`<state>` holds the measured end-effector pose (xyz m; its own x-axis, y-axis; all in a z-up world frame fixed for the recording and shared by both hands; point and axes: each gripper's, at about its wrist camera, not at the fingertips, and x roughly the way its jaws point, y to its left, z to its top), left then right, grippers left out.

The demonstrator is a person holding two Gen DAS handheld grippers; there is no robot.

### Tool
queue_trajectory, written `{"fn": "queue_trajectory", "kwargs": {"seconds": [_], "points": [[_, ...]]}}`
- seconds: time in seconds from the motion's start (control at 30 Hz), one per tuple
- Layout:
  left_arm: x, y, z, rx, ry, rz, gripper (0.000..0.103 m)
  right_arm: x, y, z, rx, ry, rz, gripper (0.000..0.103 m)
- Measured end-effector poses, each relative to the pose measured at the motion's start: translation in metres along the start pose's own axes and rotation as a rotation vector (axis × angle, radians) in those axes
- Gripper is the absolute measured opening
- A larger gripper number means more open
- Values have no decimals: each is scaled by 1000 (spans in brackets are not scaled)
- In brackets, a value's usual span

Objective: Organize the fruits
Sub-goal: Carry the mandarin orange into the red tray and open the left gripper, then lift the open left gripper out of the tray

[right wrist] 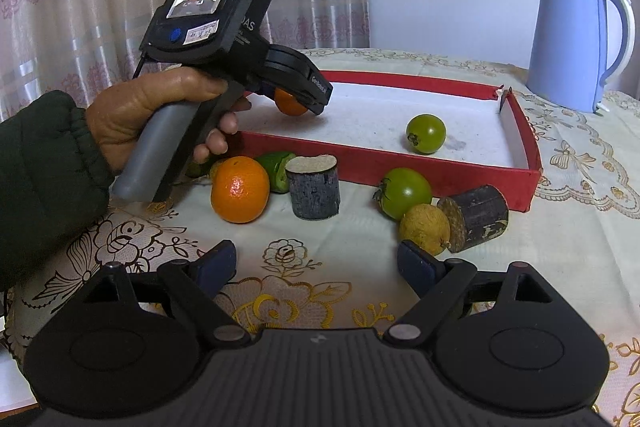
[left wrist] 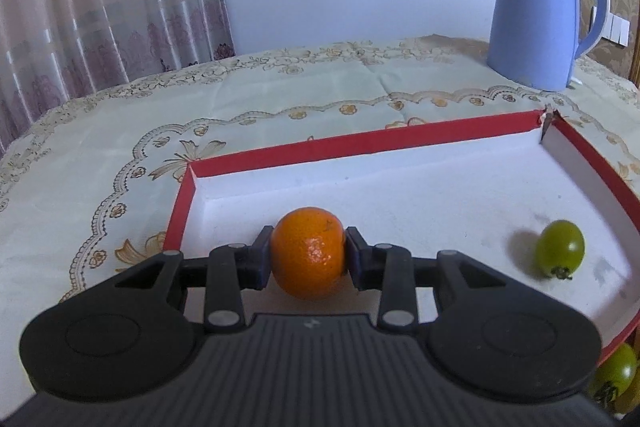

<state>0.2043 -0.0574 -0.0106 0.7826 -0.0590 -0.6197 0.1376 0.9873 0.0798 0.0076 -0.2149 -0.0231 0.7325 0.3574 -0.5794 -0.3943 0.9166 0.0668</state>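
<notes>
We carry an orange point(left wrist: 308, 253), clamped in our left gripper point(left wrist: 307, 254), above the near left of the red tray point(left wrist: 360, 143). Next, we judge, lower and release it. Our right gripper point(right wrist: 316, 267) hangs with jaws apart, empty.

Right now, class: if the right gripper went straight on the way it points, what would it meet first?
Probably bare tablecloth, then the upright dark cut cylinder near the red tray; depth is uncertain.

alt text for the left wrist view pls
The left tool grips an orange between its pads, over a red-edged white tray. A green tomato lies in the tray at right; a blue kettle stands behind.
</notes>
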Motion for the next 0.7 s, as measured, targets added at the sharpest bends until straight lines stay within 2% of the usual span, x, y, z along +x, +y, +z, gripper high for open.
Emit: {"fn": "queue_trajectory", "kwargs": {"seconds": [0.1,0.13,0.23,0.27,0.5,0.7], "points": [[1,-2,1,2,3,1,35,0,0,0,0,0,0,88],[0,-3,0,6,2,3,38,0,0,0,1,0,1,88],[-4,-5,-1,19,-24,24,67,0,0,0,2,-1,1,88],[-6,-6,-1,24,-37,31,71,0,-1,0,2,-1,1,88],[-16,-2,-2,19,-48,53,72,1,-1,0,3,-1,2,88],[-51,14,-12,-18,-85,35,76,0,-1,-1,2,0,0,89]]}}
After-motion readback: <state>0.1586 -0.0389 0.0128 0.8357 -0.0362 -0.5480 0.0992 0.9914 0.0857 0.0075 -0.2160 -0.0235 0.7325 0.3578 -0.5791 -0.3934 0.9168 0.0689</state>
